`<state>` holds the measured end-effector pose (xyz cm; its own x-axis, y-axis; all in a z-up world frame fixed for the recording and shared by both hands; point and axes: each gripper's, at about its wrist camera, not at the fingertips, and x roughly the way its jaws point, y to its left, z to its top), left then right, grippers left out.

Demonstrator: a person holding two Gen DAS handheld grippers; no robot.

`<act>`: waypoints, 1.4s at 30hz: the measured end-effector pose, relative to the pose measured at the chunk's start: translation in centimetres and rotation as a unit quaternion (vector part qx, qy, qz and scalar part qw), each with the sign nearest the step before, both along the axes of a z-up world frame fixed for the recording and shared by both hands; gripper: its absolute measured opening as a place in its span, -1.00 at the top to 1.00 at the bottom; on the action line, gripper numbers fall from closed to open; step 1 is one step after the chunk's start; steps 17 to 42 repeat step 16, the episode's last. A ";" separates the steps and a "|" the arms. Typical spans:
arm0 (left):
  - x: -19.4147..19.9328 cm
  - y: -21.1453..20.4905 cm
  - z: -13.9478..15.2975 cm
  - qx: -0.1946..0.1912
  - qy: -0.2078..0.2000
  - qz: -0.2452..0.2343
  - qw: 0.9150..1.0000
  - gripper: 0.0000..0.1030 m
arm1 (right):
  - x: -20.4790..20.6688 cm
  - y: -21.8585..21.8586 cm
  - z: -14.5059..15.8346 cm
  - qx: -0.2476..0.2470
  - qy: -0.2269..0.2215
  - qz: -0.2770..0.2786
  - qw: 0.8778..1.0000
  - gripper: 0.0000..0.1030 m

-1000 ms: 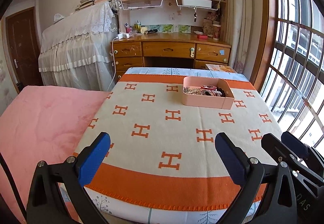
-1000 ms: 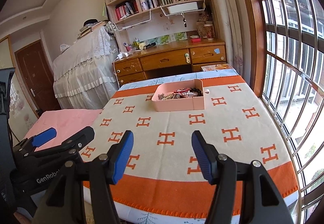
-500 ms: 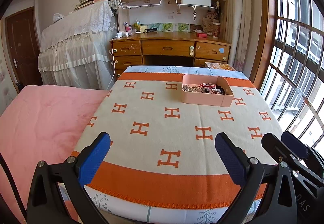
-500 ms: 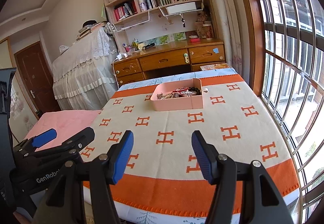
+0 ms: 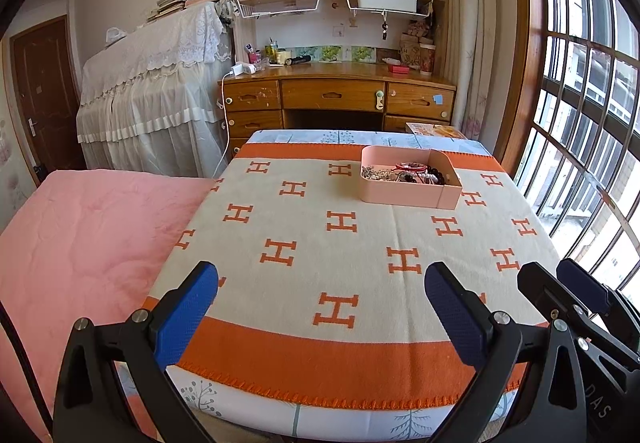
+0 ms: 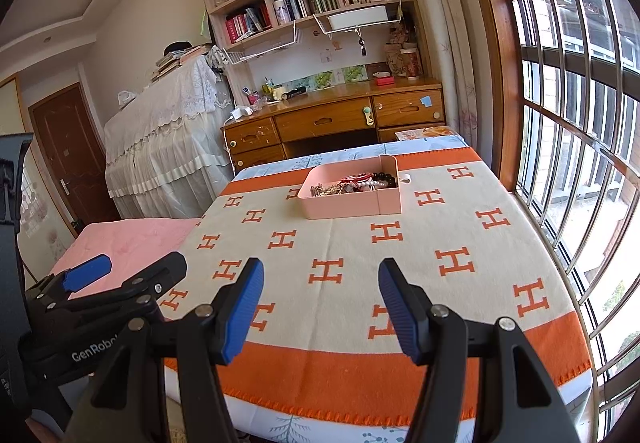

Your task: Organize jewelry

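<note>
A pink tray (image 5: 404, 195) (image 6: 352, 205) sits near the far end of the table, on a beige cloth with orange H marks (image 5: 320, 235) (image 6: 360, 251). Inside it lies a tangle of jewelry (image 5: 404, 174) (image 6: 356, 183): chains, red pieces and dark beads. My left gripper (image 5: 320, 297) hangs open over the near edge of the table, nothing between its blue pads. My right gripper (image 6: 320, 293) is open too, also empty, and well short of the tray. Each gripper shows at the edge of the other's view.
A pink bed cover (image 5: 88, 243) adjoins the table on the left. A barred window (image 6: 580, 123) runs along the right side. Beyond the table stand a wooden desk (image 5: 336, 95) with bookshelves and a lace-covered piece of furniture (image 5: 156, 83).
</note>
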<state>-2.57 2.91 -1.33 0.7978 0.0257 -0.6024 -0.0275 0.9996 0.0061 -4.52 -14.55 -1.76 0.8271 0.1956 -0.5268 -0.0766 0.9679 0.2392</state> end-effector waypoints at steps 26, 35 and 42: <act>-0.8 0.9 -1.2 -0.009 0.006 0.001 1.000 -0.98 | -0.2 0.2 -0.1 -0.004 0.003 0.000 1.000 -0.17; -0.8 0.9 -1.2 -0.009 0.006 0.001 1.000 -0.98 | -0.2 0.2 -0.1 -0.004 0.003 0.000 1.000 -0.17; -0.8 0.9 -1.2 -0.009 0.006 0.001 1.000 -0.98 | -0.2 0.2 -0.1 -0.004 0.003 0.000 1.000 -0.17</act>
